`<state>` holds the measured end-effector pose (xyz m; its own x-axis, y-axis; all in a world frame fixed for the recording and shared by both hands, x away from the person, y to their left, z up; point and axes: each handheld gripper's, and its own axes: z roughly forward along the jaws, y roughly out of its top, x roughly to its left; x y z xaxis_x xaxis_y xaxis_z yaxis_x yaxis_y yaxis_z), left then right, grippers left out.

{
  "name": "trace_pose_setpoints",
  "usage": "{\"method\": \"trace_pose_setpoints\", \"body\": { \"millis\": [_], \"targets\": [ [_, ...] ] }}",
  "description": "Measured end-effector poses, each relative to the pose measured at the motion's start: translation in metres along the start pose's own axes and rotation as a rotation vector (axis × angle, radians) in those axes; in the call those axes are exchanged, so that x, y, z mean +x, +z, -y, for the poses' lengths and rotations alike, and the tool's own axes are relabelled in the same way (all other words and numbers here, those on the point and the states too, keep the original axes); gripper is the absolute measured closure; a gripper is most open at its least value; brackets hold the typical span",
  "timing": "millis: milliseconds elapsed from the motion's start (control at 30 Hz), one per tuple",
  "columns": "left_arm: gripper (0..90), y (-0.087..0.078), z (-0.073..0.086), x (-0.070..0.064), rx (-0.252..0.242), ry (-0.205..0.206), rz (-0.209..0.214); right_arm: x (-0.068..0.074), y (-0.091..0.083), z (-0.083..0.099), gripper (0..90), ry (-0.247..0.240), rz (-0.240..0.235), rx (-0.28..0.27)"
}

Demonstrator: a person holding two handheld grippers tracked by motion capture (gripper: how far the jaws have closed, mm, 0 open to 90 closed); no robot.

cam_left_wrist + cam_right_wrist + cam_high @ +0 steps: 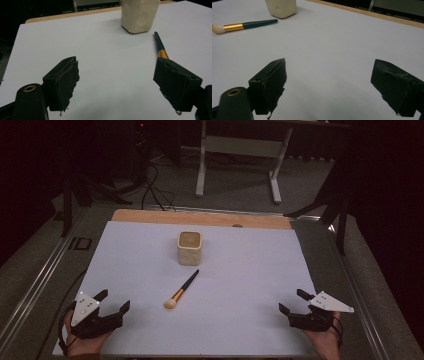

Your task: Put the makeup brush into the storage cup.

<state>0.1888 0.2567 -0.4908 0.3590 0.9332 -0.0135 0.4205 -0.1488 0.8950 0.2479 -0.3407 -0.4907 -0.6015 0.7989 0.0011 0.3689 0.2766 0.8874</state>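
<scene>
A cream square cup (189, 247) stands upright on the white sheet (150, 250), a little behind the middle. In front of it lies a makeup brush (182, 289) with a dark handle, a gold ferrule and a pale tip that points toward me. My left gripper (113, 301) rests open at the near left corner, well left of the brush. My right gripper (293, 302) rests open at the near right. In the left gripper view the cup (139, 15) and the brush handle (160, 46) lie ahead. In the right gripper view the brush (242, 25) lies far left, beside the cup (281, 8).
The white sheet lies on a wooden board (200, 216) whose far edge shows. Grey carpeted surface (350, 270) and metal rails flank it. A white desk frame (240, 155) and cables (152, 190) stand on the floor beyond.
</scene>
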Motion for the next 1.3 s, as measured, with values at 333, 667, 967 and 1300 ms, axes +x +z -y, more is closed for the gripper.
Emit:
{"method": "trace_pose_setpoints", "body": {
  "millis": [333, 667, 967, 1300],
  "targets": [
    [18.7, 0.001, -0.001, 0.0, 0.011, -0.018, -0.001, -0.003, -0.003, 0.0, 13.2, 0.012, 0.019, -0.016],
    [18.4, -0.002, -0.006, -0.002, 0.001, -0.018, -0.003, -0.002, -0.002, 0.0, 13.2, 0.004, 0.023, -0.014],
    [18.9, -0.003, -0.017, -0.008, 0.003, -0.003, 0.024, -0.004, -0.004, 0.0, 13.6, 0.02, 0.029, -0.024],
    [19.0, -0.012, -0.031, -0.014, -0.024, 0.021, 0.042, -0.005, -0.005, 0.0, 13.6, 0.024, 0.038, -0.031]
  ]
}}
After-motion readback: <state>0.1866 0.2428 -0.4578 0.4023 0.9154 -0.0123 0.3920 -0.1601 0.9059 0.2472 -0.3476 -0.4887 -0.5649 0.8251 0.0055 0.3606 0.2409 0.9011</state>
